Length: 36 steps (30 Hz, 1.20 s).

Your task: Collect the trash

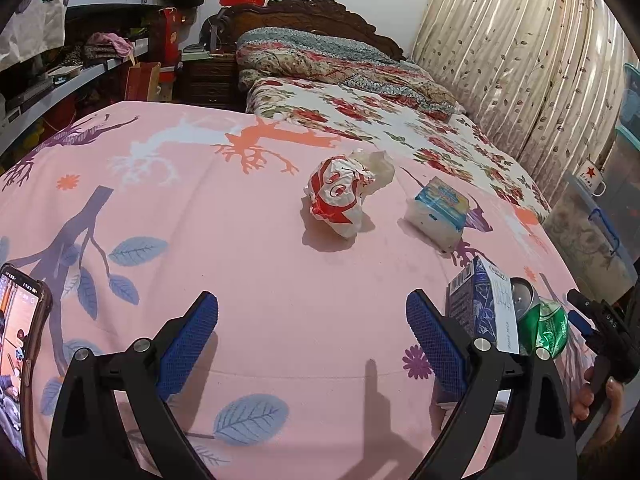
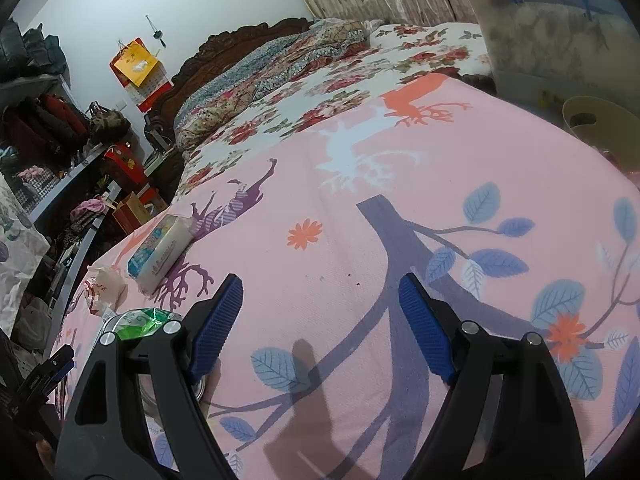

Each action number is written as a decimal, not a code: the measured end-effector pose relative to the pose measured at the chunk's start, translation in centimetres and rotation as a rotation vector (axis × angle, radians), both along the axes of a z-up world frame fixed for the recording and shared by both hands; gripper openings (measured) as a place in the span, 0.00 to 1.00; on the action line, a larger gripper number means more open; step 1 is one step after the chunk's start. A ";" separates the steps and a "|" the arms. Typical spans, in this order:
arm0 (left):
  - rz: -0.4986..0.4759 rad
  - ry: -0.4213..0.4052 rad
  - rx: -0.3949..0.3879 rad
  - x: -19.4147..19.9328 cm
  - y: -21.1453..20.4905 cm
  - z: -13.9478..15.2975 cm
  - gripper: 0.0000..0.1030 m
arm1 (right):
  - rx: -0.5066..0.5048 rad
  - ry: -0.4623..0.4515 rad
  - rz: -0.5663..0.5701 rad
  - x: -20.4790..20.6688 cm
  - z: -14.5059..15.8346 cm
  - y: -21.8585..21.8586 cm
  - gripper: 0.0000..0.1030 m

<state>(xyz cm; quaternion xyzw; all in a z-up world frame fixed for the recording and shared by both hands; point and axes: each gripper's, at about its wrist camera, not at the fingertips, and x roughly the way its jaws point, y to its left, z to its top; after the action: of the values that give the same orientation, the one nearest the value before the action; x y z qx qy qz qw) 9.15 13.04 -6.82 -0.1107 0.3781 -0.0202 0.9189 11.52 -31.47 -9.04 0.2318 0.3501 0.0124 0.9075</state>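
Trash lies on a pink bedsheet point(image 1: 240, 220). In the left wrist view a crumpled red-and-white wrapper point(image 1: 344, 194) sits at centre, with a tissue pack point(image 1: 438, 212) to its right. My left gripper point(image 1: 312, 320) hovers open over bare sheet, nothing between its fingers. Just beyond its right finger stand a blue milk carton point(image 1: 484, 304) and a crushed green can point(image 1: 548, 324). My right gripper point(image 2: 320, 308) is open above the sheet and holds nothing. The can point(image 2: 144, 320), wrapper point(image 2: 104, 284) and tissue pack point(image 2: 160, 248) lie to its left.
A phone point(image 1: 20, 340) rests at the sheet's left edge. A floral quilt point(image 1: 340, 64) and headboard lie beyond. Cluttered shelves point(image 1: 80, 60) run along the left. A lidded plastic box point(image 2: 552, 40) stands by the curtain point(image 1: 520, 60). A hand point(image 1: 600, 396) holds the right gripper point(image 1: 580, 312).
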 end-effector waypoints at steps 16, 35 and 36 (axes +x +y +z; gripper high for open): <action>-0.003 0.005 0.004 -0.1 -0.1 -0.3 0.88 | 0.001 -0.001 0.001 0.0 0.1 0.0 0.78; -0.005 0.008 0.004 -0.1 -0.1 -0.3 0.88 | 0.001 -0.001 -0.001 -0.1 0.1 0.1 0.78; -0.004 0.007 0.004 -0.1 -0.1 -0.3 0.88 | 0.001 -0.001 -0.001 -0.1 0.1 0.1 0.78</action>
<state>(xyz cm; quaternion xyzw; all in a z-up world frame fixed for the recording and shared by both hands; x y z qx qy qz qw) 9.07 12.94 -7.08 -0.1081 0.3818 -0.0209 0.9177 11.39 -31.41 -8.94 0.2324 0.3494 0.0122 0.9076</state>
